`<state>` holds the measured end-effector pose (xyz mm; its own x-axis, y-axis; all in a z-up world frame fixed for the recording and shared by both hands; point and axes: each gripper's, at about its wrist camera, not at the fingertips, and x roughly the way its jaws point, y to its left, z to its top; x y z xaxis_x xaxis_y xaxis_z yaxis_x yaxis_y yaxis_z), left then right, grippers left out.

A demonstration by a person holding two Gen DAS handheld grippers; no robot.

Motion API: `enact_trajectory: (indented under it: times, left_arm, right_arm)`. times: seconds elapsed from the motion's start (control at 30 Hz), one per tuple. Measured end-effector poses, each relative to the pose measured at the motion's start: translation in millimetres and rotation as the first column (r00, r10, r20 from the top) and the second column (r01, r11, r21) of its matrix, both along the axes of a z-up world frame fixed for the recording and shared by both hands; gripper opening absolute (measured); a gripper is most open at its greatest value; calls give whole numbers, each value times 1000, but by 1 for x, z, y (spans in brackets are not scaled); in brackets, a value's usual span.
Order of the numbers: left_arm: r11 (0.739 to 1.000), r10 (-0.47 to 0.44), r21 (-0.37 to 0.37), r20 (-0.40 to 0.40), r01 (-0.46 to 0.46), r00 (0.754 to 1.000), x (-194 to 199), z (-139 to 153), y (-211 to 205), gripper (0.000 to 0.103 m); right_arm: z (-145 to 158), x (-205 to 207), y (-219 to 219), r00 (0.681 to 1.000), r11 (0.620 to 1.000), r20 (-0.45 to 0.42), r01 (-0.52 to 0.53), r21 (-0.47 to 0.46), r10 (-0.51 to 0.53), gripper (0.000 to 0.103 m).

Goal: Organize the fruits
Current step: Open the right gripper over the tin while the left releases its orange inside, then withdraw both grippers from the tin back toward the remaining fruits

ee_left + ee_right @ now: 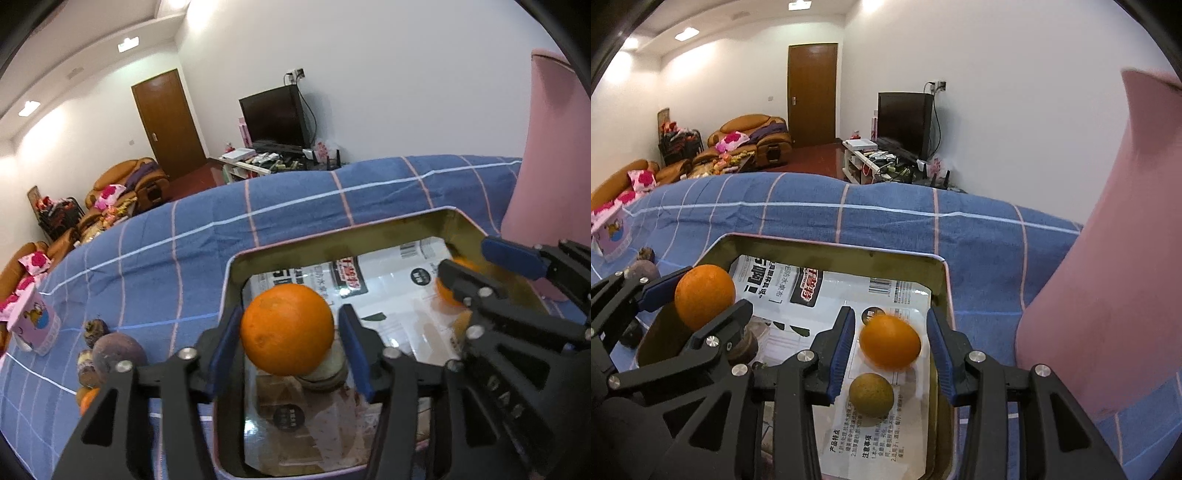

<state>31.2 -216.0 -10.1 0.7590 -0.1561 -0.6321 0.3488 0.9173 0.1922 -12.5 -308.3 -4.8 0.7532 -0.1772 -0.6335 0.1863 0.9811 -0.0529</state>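
Note:
A gold metal tray (332,240) lined with printed paper sits on the blue checked cloth; it also shows in the right wrist view (945,288). My left gripper (290,345) holds a large orange (287,328) over the tray's left part, its left pad touching the fruit and a slight gap at the right pad. A brownish round fruit (325,373) lies under it. My right gripper (892,352) is open, with a blurred orange (890,341) between its fingers, not touched. A greenish-brown fruit (871,394) lies just in front of it.
Several dark purple fruits (116,350) and a small orange (86,400) lie on the cloth left of the tray. A pink printed box (35,325) stands farther left. A tall pink object (1108,295) stands right of the tray.

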Motion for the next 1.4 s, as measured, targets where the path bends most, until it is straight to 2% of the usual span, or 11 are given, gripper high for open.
enact_trajectory:
  times: [0.07, 0.13, 0.23, 0.3, 0.43, 0.53, 0.57, 0.8, 0.93, 1.03, 1.4]
  left_arm:
    - [1000, -14, -14, -11, 14, 1000, 1, 0, 1, 69]
    - [998, -60, -33, -26, 59, 998, -2, 0, -1, 91]
    - [999, -43, 13, 79, 42, 996, -15, 7, -5, 103]
    - [998, -30, 54, 154, 22, 988, -21, 9, -7, 103]
    - [999, -9, 35, 156, 3, 988, -20, 11, -1, 103]
    - [1000, 10, 16, 163, -12, 987, -21, 14, 3, 103]
    - [1000, 14, 13, 165, -16, 986, -21, 14, 5, 103]
    - [1000, 16, 20, 198, -20, 980, -28, 16, 6, 103]
    - [999, 23, 39, 206, -32, 978, -31, 16, 5, 103]
    - [998, 32, 44, 213, -42, 977, -33, 16, 6, 103]
    - [997, 80, 0, 220, -82, 972, -41, 20, 25, 103]
  right_arm:
    - [2, -2, -7, 1000, 999, 13, 0, 50, -1, 44]
    - [5, -4, -12, 999, 992, 33, -25, 122, 21, 64]
    - [12, -11, -8, 997, 993, 79, -30, 117, 21, 69]
    - [16, -14, -5, 994, 997, 106, -5, 83, -3, 69]
    - [29, -29, -14, 976, 992, 207, 44, 121, -69, 70]
    - [35, -40, -21, 950, 985, 281, 98, 141, -135, 87]
    - [34, -42, -22, 946, 983, 290, 105, 149, -145, 87]
    - [29, -39, -22, 949, 981, 275, 116, 154, -155, 87]
    - [29, -44, -9, 938, 989, 314, 135, 54, -145, 87]
    - [24, -40, 0, 954, 993, 278, 118, 8, -115, 87]
    - [26, -51, 0, 942, 989, 303, 148, 20, -147, 87]
